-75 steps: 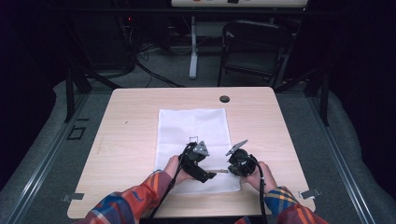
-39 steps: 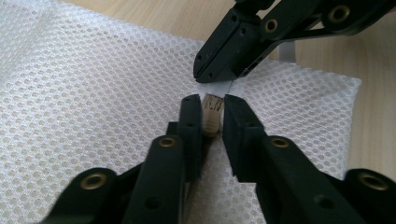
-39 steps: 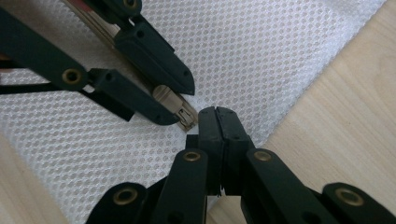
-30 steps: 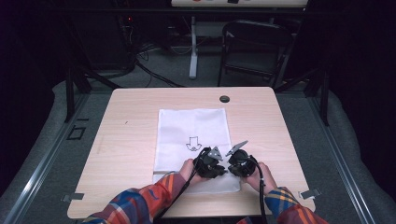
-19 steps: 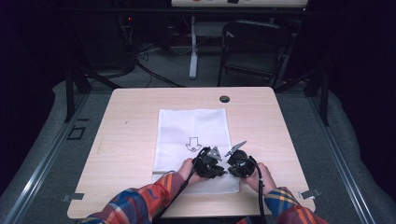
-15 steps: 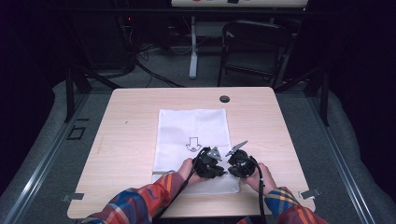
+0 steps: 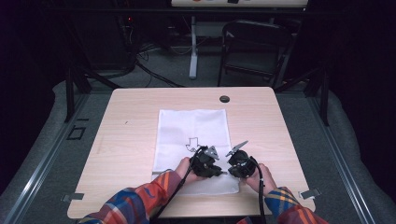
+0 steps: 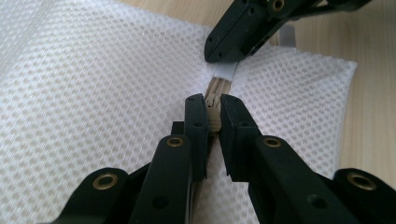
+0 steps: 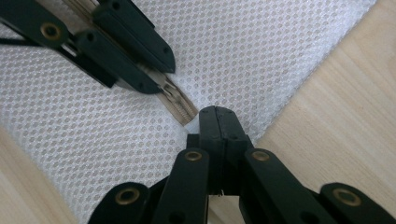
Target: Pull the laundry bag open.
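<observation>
The mesh bag point(image 7: 192, 135) lies flat on the table point(image 7: 126, 140). The left gripper point(image 8: 212, 112) clamps the zipper point(image 8: 215, 95); the right gripper point(image 9: 215, 122), closed, pins the bag's corner along the zipper's axis.

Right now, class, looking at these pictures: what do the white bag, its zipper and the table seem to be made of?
White bag: looks like synthetic mesh fabric, matte; a regular pattern of small holes covers it.
Zipper: beige teeth on tape, probably plastic, though metal cannot be ruled out; the left gripper is clamped on it.
Table: pale wood-look top, likely laminate; faint straight grain, smooth even surface.
</observation>
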Available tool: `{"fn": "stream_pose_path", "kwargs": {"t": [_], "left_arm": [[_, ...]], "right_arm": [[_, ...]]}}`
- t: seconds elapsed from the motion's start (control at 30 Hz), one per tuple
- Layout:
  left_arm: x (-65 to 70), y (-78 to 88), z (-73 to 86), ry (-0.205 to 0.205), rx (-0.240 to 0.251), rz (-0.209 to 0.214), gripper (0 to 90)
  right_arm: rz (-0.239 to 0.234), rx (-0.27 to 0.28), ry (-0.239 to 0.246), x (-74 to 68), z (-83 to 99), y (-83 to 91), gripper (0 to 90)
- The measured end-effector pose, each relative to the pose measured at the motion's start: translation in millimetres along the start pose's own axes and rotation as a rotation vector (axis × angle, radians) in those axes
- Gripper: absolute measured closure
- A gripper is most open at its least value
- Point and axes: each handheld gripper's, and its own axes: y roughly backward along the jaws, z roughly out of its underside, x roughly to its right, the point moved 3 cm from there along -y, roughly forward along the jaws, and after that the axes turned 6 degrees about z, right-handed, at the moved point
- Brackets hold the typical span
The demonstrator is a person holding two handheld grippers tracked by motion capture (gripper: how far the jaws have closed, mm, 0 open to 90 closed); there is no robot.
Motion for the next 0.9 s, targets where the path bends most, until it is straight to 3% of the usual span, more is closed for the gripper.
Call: {"fn": "stream_pose_path", "kwargs": {"t": [0.2, 0.53, 0.9], "left_arm": [[-0.9, -0.7, 2.3, 0.009, 0.017, 0.013, 81.3], [-2.1, -1.5, 6.3, 0.042, 0.052, 0.024, 80.8], [0.5, -2.4, 7.0, 0.035, 0.065, -0.012, 80.9]], "right_arm": [[0.009, 0.006, 0.034, -1.2, -0.2, 0.3, 90.0], [-0.07, 0.082, 0.042, -8.8, -7.3, -1.9, 90.0], [-0.044, 0.092, 0.073, -9.8, -6.1, -7.1, 90.0]]}}
